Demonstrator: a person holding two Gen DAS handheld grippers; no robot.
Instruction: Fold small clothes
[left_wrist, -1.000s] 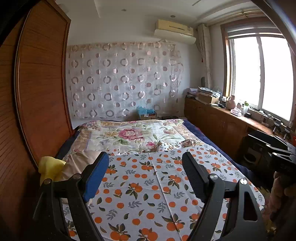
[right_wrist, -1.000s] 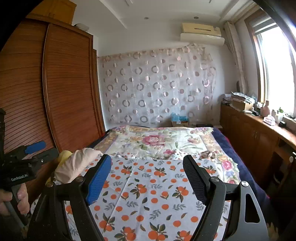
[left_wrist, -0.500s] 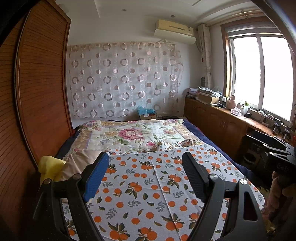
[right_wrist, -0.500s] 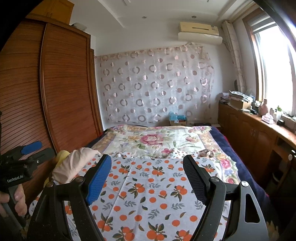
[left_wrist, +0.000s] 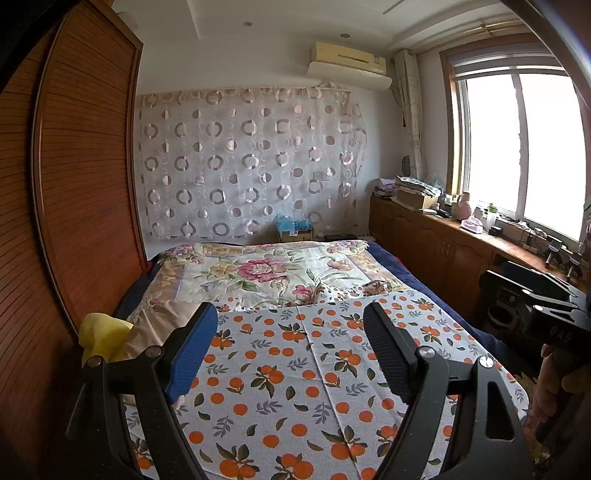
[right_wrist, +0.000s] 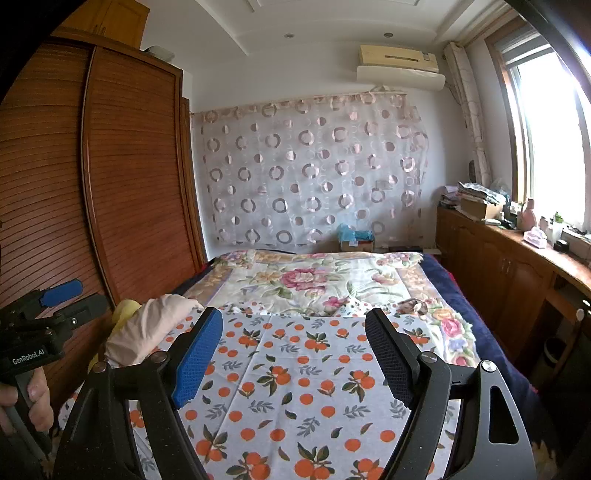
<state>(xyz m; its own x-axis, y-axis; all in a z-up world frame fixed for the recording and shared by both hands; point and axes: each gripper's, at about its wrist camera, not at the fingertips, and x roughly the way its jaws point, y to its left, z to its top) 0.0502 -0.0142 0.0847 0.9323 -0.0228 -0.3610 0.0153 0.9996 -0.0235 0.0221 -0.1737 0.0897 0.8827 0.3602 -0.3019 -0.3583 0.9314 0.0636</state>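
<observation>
A beige garment (left_wrist: 155, 328) lies bunched at the bed's left edge, over a yellow one (left_wrist: 99, 332); both show in the right wrist view, beige (right_wrist: 147, 328) and yellow (right_wrist: 123, 310). My left gripper (left_wrist: 291, 350) is open and empty, held above the orange-print cloth (left_wrist: 295, 387). My right gripper (right_wrist: 295, 354) is open and empty above the same cloth (right_wrist: 295, 387). The left gripper also shows at the right wrist view's left edge (right_wrist: 48, 314), near the garments. The right gripper's body shows at the left wrist view's right edge (left_wrist: 546, 314).
The bed carries a floral quilt (left_wrist: 266, 269) beyond the orange-print cloth. A wooden wardrobe (right_wrist: 92, 184) runs along the left side. Low cabinets (right_wrist: 517, 266) with clutter stand under the window on the right. A curtain (left_wrist: 251, 162) covers the far wall.
The right gripper has tilted slightly upward and shifted a little; the left gripper has barely moved. Both stay open.
</observation>
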